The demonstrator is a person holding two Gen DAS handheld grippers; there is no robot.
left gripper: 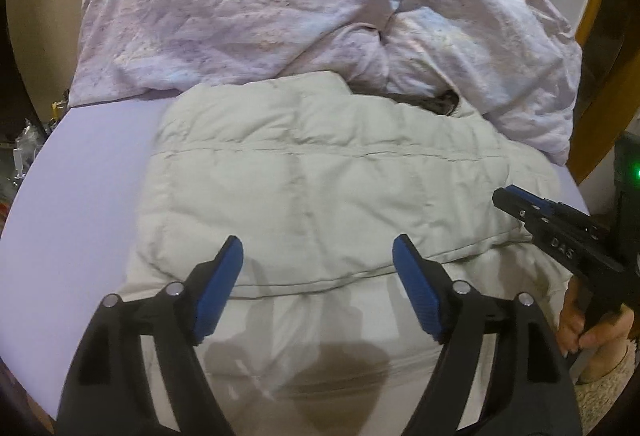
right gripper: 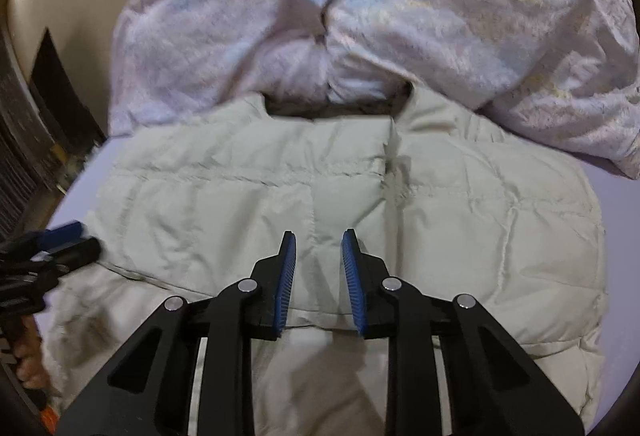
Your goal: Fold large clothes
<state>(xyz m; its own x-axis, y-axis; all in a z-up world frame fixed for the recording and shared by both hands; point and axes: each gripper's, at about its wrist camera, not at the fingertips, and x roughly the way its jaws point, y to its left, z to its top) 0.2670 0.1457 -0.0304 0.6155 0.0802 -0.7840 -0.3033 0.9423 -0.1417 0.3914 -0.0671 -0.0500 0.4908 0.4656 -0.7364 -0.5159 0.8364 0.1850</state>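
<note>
Jacket (left gripper: 320, 188), pale and quilted, lies flat on the bed (left gripper: 80, 204) under both my tools. My left fingers (left gripper: 230, 268) are spread wide and released, with nothing between them; they hang just above the near fold of the jacket. My right fingers (right gripper: 354, 268) are close together but not clenched: a narrow gap shows between them and no cloth is caught there. They hover over the middle of the jacket, near the seam that runs up to the collar. The upper part already lies doubled over the lower part, I think so that the bulk becomes shorter. Behind the jacket a crumpled lilac duvet (left gripper: 260, 8) touches its collar edge. I judge the next grip must take a side edge.
</note>
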